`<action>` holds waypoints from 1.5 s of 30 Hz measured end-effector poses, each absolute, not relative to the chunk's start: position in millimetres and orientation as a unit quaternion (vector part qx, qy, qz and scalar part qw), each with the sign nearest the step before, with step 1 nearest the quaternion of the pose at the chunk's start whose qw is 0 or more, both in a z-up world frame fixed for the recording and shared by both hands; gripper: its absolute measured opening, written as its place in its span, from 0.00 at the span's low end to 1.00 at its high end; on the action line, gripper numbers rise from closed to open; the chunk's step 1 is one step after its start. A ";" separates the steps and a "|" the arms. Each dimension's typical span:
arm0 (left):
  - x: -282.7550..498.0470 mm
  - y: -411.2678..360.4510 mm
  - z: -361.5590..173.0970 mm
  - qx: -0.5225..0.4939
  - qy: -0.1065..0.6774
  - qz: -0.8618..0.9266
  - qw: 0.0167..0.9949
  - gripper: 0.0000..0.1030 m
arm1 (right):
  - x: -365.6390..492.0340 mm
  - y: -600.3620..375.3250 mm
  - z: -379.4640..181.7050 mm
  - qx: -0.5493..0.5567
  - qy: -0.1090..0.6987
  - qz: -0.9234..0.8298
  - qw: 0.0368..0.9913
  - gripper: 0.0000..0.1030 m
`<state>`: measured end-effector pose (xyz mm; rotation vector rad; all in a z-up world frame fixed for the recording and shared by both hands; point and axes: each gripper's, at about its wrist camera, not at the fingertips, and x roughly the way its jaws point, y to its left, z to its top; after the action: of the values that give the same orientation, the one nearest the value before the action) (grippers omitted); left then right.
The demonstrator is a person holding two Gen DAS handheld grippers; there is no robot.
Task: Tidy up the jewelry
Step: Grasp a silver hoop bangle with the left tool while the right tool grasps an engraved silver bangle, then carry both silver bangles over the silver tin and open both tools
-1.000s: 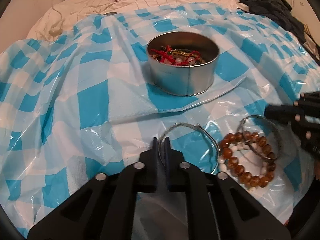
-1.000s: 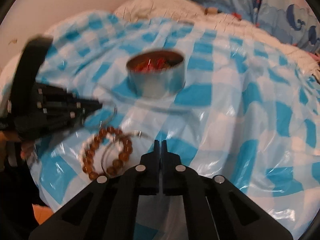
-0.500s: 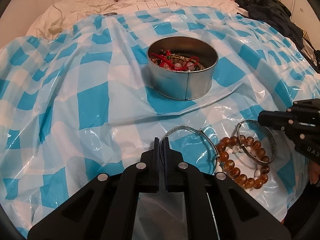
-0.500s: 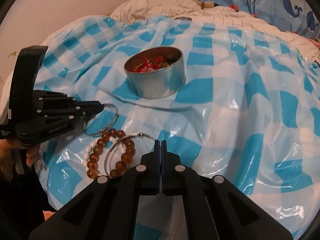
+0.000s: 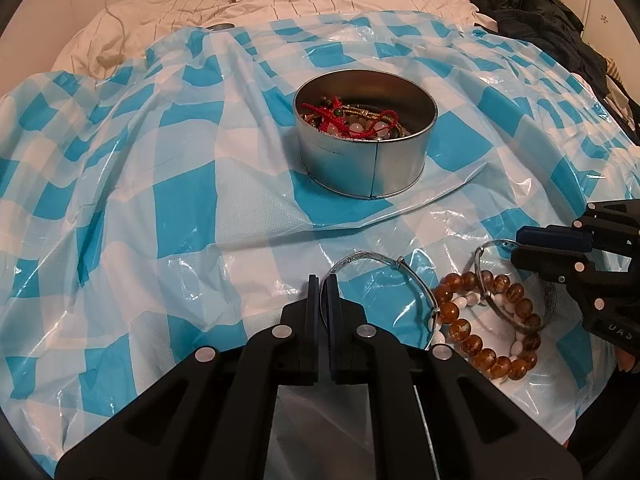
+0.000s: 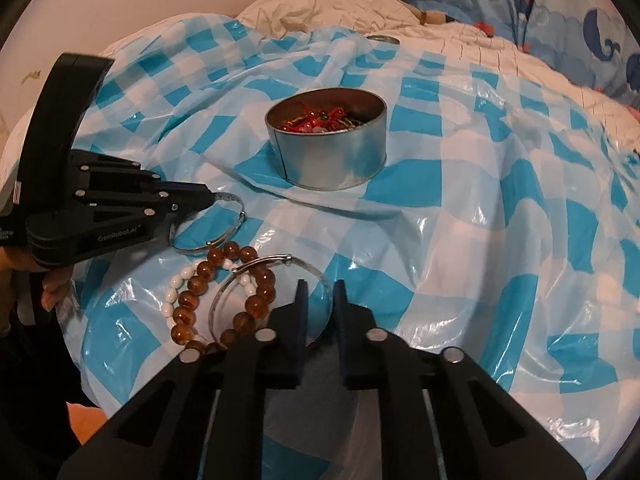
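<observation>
Grippers near the round tin [image 5: 366, 152]: my left gripper [image 5: 323, 286] pinches 1 silver bangle [image 5: 384, 264]; my right gripper [image 6: 318, 292], jaws just parting, straddles another bangle [image 6: 256, 276], ungripped, beside the bead bracelet [image 6: 200, 296].

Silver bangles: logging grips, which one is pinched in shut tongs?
The thin bangle left of the amber beads, clamped by the left tongs; the other lies free.
</observation>
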<state>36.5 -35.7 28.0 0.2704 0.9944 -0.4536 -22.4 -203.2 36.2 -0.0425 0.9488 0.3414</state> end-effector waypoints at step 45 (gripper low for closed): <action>41.7 -30.7 71.2 0.053 0.426 -0.245 0.869 0.03 | -11.4 -241.0 77.4 0.069 0.348 0.102 0.929 0.04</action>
<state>41.7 -30.7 71.2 0.1099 0.8909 -0.5134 -11.4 -241.0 77.4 0.1414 0.7123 0.2086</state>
